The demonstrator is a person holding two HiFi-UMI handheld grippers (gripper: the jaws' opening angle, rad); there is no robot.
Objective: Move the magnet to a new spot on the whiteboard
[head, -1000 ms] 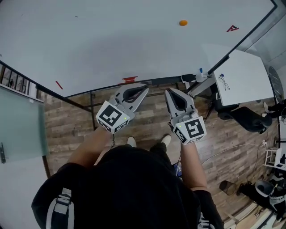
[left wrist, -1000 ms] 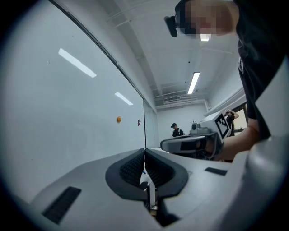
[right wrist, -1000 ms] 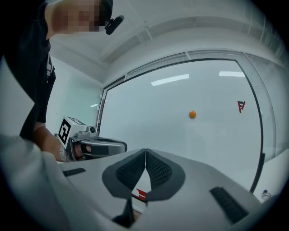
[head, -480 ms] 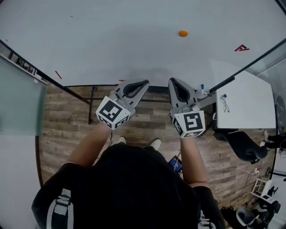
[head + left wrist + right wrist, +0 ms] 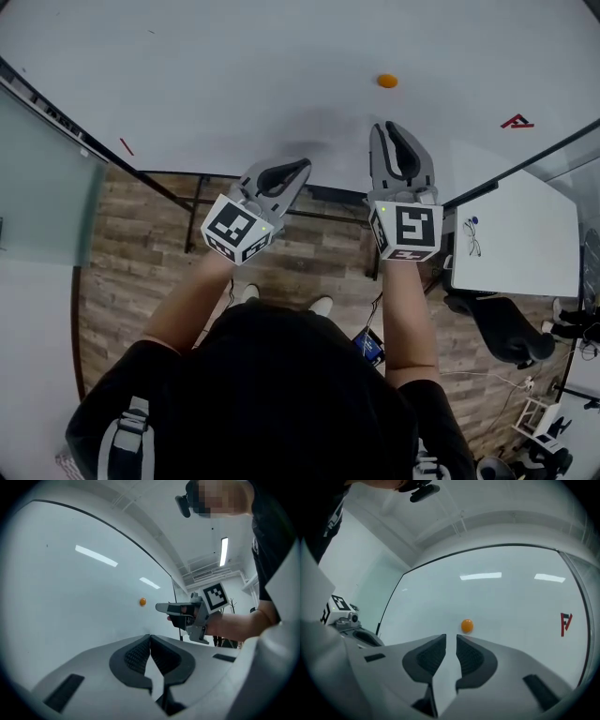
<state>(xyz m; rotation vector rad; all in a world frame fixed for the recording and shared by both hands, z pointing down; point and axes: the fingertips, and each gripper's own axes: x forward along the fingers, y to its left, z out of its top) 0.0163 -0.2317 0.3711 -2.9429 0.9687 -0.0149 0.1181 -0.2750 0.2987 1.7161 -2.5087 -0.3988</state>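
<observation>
Here, the right gripper (image 5: 397, 127), empty jaws just opening, is aiming at the orange magnet (image 5: 387, 82), not yet grasped on the whiteboard (image 5: 234, 75), while the left gripper (image 5: 298, 167) is hovering, jaws clenched empty.

Right gripper (image 5: 451, 638) jaws stood slightly apart, just been opening, nothing between. Orange magnet (image 5: 467, 626) sat on whiteboard (image 5: 501, 597) just beyond jaw tips; red mark (image 5: 566, 623) well right.

Whiteboard (image 5: 234, 75) fills the top of the head view. Stuck on it: round orange magnet (image 5: 387, 81), upper right of centre. Red letter-like mark (image 5: 516, 122) further right, near the board's edge. Short red stroke (image 5: 126, 146) at the left, close to the frame.
</observation>
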